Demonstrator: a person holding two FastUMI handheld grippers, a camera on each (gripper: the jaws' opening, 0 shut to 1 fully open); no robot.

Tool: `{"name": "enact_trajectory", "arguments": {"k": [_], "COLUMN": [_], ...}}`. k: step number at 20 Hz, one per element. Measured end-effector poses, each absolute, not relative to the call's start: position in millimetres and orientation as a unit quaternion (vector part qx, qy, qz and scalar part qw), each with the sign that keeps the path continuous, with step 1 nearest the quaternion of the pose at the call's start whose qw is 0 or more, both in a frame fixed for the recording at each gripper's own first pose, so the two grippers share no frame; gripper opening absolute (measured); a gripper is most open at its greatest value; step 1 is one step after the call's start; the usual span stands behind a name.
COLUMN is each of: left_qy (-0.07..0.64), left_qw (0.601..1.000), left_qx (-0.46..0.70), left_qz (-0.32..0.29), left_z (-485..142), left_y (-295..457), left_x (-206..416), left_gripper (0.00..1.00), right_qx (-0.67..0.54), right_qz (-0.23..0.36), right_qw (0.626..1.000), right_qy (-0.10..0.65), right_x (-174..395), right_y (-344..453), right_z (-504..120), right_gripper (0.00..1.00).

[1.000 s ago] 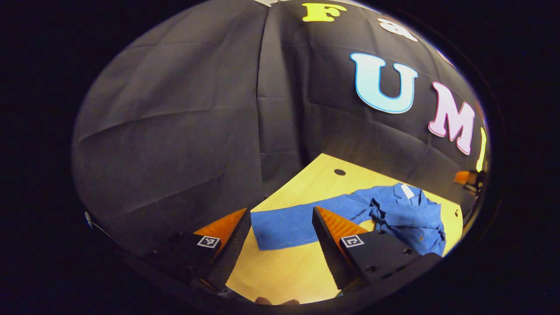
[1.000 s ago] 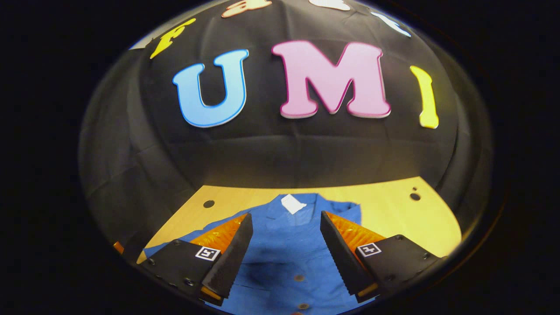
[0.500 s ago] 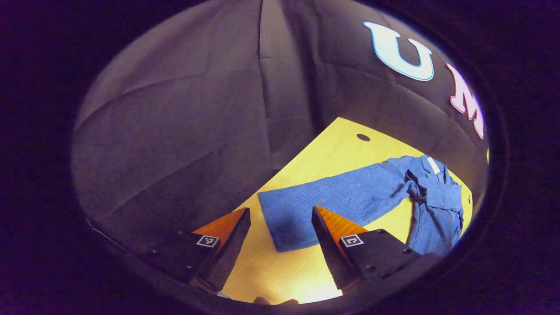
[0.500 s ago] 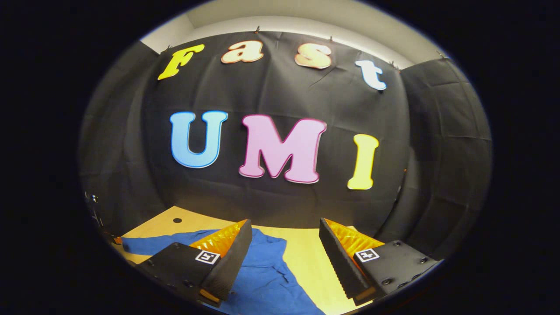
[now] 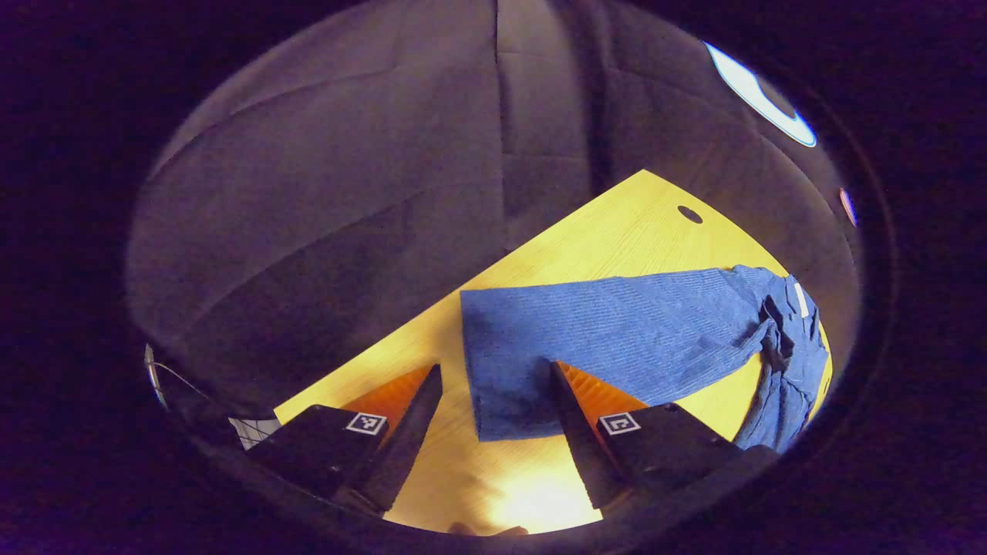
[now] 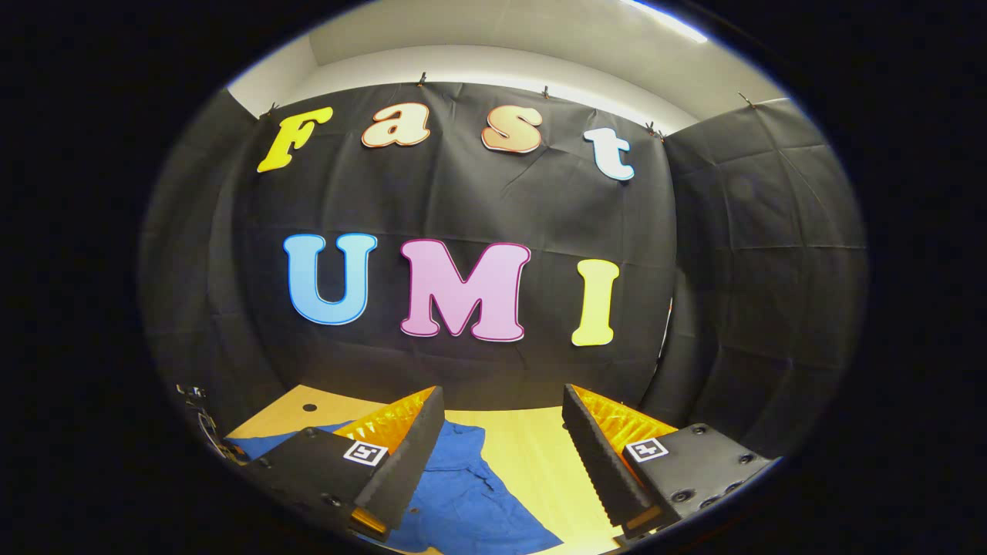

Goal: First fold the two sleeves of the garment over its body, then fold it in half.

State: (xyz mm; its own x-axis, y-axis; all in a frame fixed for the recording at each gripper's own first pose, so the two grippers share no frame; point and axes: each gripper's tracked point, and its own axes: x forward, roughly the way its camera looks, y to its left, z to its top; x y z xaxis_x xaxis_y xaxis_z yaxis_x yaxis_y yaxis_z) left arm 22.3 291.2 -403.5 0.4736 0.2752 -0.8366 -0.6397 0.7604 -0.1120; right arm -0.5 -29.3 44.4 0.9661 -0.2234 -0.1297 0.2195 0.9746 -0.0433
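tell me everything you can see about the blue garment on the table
The blue garment lies flat on the yellow wooden table, not yet folded. One ribbed, knit-looking sleeve stretches out straight, its cuff end between the open fingers of the left tool, which is not gripping it. The body is rumpled, with a white neck label. In the right gripper view, part of it lies below the open right tool.

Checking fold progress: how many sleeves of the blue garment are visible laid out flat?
1. The sleeve stretches flat across the table in the left gripper view, its cuff between the open left tool fingers. The other sleeve may be hidden.
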Motion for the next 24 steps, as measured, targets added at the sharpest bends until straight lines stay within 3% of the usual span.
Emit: {"name": "enact_trajectory", "arguments": {"k": [3,4,5,6,7,8,9,10,11,12,15,19,24], "left_qy": [0.443,0.447,0.453,0.456,0.467,0.470,0.472,0.472,0.474,0.470,0.466,0.406,0.305], "left_qw": [0.837,0.836,0.833,0.833,0.826,0.825,0.823,0.823,0.822,0.825,0.829,0.850,0.923], "left_qx": [-0.180,-0.176,-0.172,-0.177,-0.180,-0.184,-0.189,-0.191,-0.189,-0.186,-0.193,-0.244,-0.217], "left_qz": [0.266,0.266,0.266,0.257,0.259,0.254,0.253,0.251,0.255,0.252,0.243,0.231,0.092], "left_z": [-402.0,-399.1,-400.5,-397.8,-400.0,-402.0,-395.1,-396.0,-400.4,-400.9,-396.4,-354.6,-234.7], "left_y": [289.6,287.8,285.8,281.3,280.6,280.1,278.5,275.6,272.6,271.5,275.2,262.6,177.6], "left_x": [24.3,25.4,28.7,31.6,33.8,37.8,38.0,43.0,45.5,49.5,44.2,66.6,141.3], "left_gripper": [0.82,0.74,0.65,0.63,0.55,0.46,0.46,0.31,0.16,0.05,0.01,0.00,0.00], "right_qx": [-0.026,-0.029,-0.028,-0.027,-0.025,-0.023,-0.019,-0.014,-0.009,-0.006,0.007,0.009,0.010], "right_qz": [-0.104,-0.103,-0.099,-0.093,-0.091,-0.087,-0.084,-0.081,-0.082,-0.084,-0.082,-0.073,-0.067], "right_qw": [0.993,0.993,0.994,0.994,0.994,0.995,0.995,0.995,0.995,0.994,0.994,0.993,0.990], "right_qy": [0.050,0.048,0.047,0.046,0.047,0.050,0.054,0.059,0.063,0.066,0.073,0.096,0.124], "right_x": [-7.9,-10.7,-12.2,-11.8,-9.9,-9.7,-8.5,-7.9,-6.2,-0.5,22.6,34.3,52.9], "right_y": [-15.9,-13.8,-7.7,-2.8,-0.6,-1.9,-1.4,-1.4,-3.6,-5.1,-12.8,-28.5,-58.0], "right_z": [59.7,63.3,64.8,66.0,67.1,65.1,62.5,61.4,57.2,52.7,39.7,16.2,-20.2], "right_gripper": [0.96,0.90,0.96,0.85,0.96,0.96,0.96,0.97,0.87,0.97,0.97,0.97,0.97]}}
